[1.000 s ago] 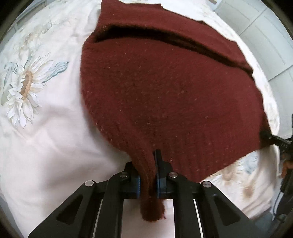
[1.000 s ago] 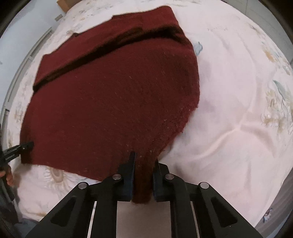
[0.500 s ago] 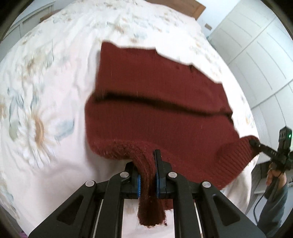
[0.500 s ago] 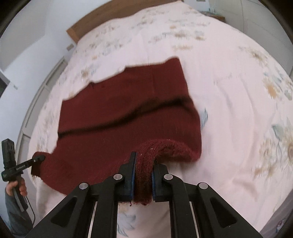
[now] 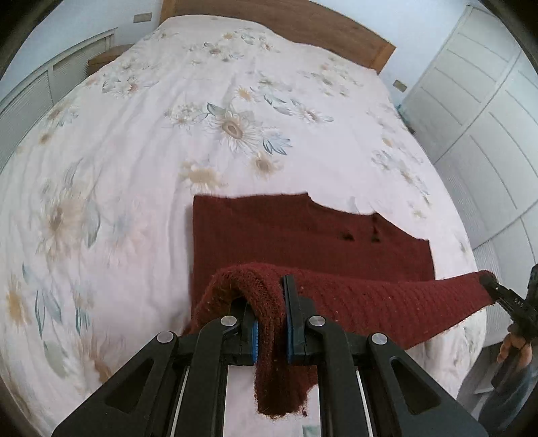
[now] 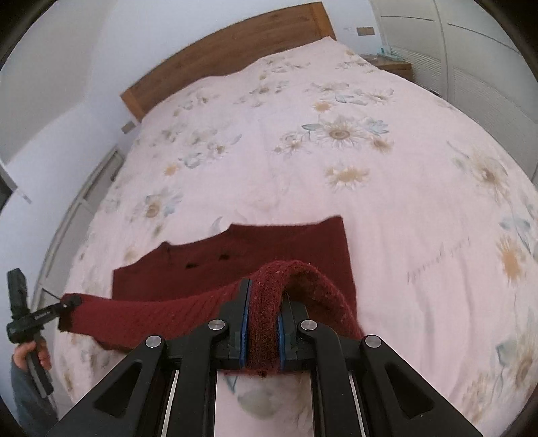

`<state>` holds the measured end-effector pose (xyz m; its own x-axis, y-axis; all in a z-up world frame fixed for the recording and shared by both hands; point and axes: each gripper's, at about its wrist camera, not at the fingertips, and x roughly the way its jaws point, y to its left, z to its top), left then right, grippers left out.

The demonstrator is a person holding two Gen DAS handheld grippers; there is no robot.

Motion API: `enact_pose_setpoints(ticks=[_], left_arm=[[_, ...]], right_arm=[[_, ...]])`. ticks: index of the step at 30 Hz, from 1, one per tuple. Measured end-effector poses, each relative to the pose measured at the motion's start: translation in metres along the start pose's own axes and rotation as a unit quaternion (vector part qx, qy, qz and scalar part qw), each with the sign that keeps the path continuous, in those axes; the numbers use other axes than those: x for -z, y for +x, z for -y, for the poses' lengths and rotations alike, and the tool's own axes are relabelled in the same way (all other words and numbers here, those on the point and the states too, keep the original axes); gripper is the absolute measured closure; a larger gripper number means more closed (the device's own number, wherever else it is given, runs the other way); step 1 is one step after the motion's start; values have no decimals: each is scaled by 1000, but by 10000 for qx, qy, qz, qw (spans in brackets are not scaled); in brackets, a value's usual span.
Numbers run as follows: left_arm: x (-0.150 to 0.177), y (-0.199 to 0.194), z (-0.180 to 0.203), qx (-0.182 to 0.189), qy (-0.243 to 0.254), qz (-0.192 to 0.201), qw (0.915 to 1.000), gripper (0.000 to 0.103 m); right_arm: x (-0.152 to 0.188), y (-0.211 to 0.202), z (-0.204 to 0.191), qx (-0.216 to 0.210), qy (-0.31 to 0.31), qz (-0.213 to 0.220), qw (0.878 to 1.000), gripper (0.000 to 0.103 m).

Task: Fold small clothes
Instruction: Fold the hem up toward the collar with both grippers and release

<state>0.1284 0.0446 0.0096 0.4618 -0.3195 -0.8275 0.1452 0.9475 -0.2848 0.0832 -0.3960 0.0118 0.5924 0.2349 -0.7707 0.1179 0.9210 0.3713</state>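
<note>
A dark red knitted sweater [image 5: 302,232] [image 6: 255,248] lies on the floral bedspread, its near edge lifted and curling over the flat far part. My left gripper [image 5: 269,302] is shut on one corner of that lifted hem, and a tail of knit hangs down between the fingers. My right gripper [image 6: 264,302] is shut on the other corner; it also shows at the right edge of the left wrist view, as the right gripper [image 5: 487,280] pinching the hem. The raised hem stretches taut between the two grippers.
The pale floral bedspread [image 5: 168,151] [image 6: 370,168] spreads far beyond the sweater. A wooden headboard [image 5: 302,20] [image 6: 218,57] stands at the far end. White wardrobe doors [image 5: 487,117] line one side. A person's hand [image 6: 30,356] holds the other tool.
Both grippers have risen and carried the sweater's near edge up and toward the far part. The view has swung from the sweater close up to the whole bed.
</note>
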Motion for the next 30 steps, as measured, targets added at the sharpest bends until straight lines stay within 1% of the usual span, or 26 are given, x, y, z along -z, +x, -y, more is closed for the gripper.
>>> enact_pose_setpoints(ticks=[4,5,8,11,13,15,16,17,18,19,20,21,22,23,24,26,28,29,30], left_arm=[[-21,38,-1,-381,102,-176,9991,94],[-22,47,-2,-459,129,-225,9986,94],[-22,76,0,-880,313,-285,9952,94],[-17,101,5,-1223,595,-256,9904,92],[-13,117,6,-1419,625,-337,9873,91],[-12,127,4,-1536,525,-517,9854,91],[-11,129,4,-1579,496,-533,9848,90],[-11,129,5,-1629,494,-548,9839,88],[-11,128,6,-1640,497,-542,9837,83],[-12,126,7,-1612,484,-549,9842,77],[-13,123,9,-1549,473,-524,9854,59],[-14,118,10,-1468,470,-467,9870,46],[-15,114,13,-1404,462,-407,9882,43],[-16,109,15,-1392,453,-355,9886,37],[-17,103,18,-1377,454,-257,9891,28],[-20,90,25,-1213,458,-97,9915,19],[-21,81,33,-1109,513,-33,9925,11],[-22,77,38,-1082,589,-16,9924,6],[-21,73,47,-1045,734,56,9918,3]], right_arm=[[-14,42,-1,272,-67,-250,9993,91],[-17,56,-1,376,-100,-341,9987,91],[-20,86,0,714,-240,-550,9956,91],[-18,111,3,868,-234,-766,9930,90],[-14,120,4,954,-255,-854,9914,89],[-11,123,3,992,-294,-870,9908,88],[-10,122,2,1012,-310,-852,9907,87],[-9,120,1,1044,-335,-817,9906,83],[-10,117,0,1090,-362,-757,9905,81],[-11,114,-1,1125,-370,-708,9904,74],[-12,110,-1,1164,-370,-653,9904,56],[-13,104,-2,1202,-358,-548,9906,46],[-14,99,-3,1197,-356,-476,9910,33],[-16,92,-5,1156,-362,-371,9919,32],[-17,85,-8,1101,-378,-290,9928,31],[-17,74,-16,989,-451,-173,9939,22],[-14,64,-27,889,-615,-38,9941,20],[-11,60,-35,847,-718,18,9938,18],[-8,58,-41,812,-789,51,9936,17]])
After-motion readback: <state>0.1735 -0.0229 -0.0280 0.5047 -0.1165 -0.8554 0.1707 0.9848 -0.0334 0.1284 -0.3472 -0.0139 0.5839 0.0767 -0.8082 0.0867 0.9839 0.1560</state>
